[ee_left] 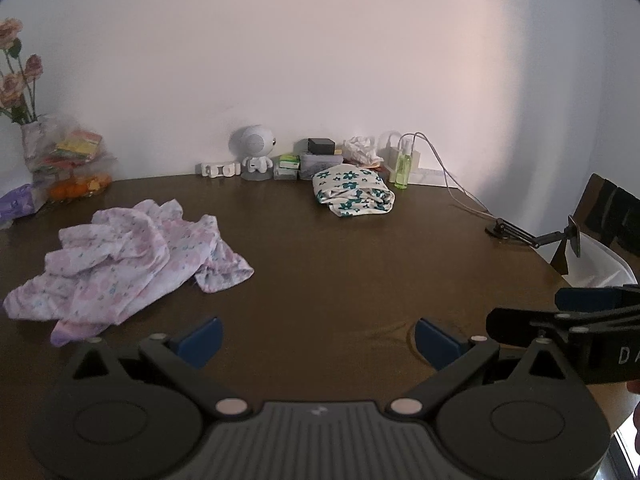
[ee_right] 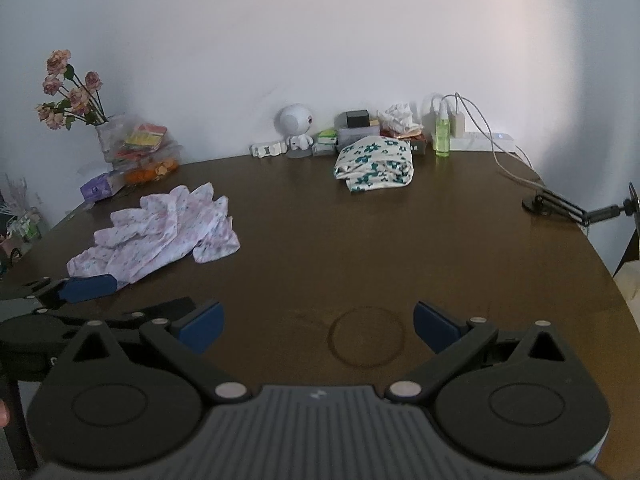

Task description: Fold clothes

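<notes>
A crumpled pink floral garment (ee_left: 128,256) (ee_right: 160,232) lies on the left of the dark wooden table (ee_left: 340,264) (ee_right: 360,240). Near the back edge rests a folded cream garment with teal flowers (ee_left: 354,192) (ee_right: 374,164). My left gripper (ee_left: 318,340) stands open over the table's front, empty, the pink garment ahead and to its left. My right gripper (ee_right: 318,326) is open and empty above a ring mark on the wood. In the right wrist view the left gripper's blue fingers (ee_right: 90,288) show at lower left, by the pink garment's near edge.
Along the back wall stand a vase of flowers (ee_right: 72,96), a bag of snacks and oranges (ee_right: 144,148), a white robot figurine (ee_right: 298,126), small boxes (ee_right: 356,128), a green bottle (ee_right: 442,136) and a charger with a cable. A black phone stand (ee_right: 560,208) sits at the right edge.
</notes>
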The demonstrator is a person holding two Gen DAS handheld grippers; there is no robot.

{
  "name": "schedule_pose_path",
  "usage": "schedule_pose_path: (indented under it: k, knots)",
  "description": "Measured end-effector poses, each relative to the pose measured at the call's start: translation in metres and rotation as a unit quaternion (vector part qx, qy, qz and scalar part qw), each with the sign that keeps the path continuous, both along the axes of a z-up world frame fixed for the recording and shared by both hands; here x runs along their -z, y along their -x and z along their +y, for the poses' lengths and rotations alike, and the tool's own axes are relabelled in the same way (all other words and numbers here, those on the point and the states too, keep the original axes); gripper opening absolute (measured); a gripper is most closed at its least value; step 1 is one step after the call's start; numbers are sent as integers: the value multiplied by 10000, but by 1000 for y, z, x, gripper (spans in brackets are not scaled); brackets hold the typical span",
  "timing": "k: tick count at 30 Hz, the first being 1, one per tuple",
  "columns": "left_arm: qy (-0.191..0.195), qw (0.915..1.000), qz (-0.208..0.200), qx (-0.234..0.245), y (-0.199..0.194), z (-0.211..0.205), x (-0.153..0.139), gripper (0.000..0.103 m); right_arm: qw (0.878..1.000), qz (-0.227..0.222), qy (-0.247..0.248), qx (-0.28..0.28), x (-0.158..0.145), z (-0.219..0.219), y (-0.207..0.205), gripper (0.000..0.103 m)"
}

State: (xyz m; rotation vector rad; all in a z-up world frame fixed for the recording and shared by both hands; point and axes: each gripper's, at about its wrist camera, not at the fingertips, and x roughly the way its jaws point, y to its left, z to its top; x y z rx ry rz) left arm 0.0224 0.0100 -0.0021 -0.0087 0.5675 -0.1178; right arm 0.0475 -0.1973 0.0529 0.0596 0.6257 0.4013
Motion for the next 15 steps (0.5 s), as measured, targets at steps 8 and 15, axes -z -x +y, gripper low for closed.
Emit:
schedule_pose_path:
  k: [8, 15]
  knots:
    - [-123, 9997, -79, -195, 33, -2, 6, 101, 9998, -189, 64, 67, 12, 3, 34, 103]
    - [-70, 9996, -4, -272, 43, 0, 19, 101, 9992, -310, 159, 172, 29, 4, 47, 103]
